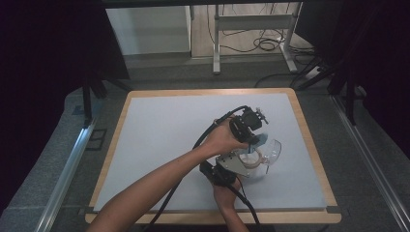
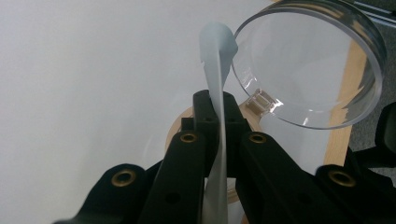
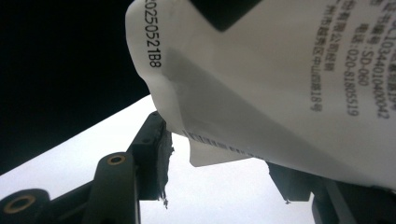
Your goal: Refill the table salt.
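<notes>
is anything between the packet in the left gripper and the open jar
Nothing visible. The left gripper is shut on the thin pale packet, whose top edge lies right beside the jar rim. The clear lid hangs open, so the mouth looks free.

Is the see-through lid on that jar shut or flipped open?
Open. The clear round lid tilts up on its hinge, off the jar's mouth, while the left gripper pinches a pale packet beside it.

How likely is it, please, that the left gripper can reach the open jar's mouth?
Probably yes: the left gripper, shut on the pale packet, hangs just above the jar, and its clear lid is swung aside; nothing seems to lie between.
</notes>
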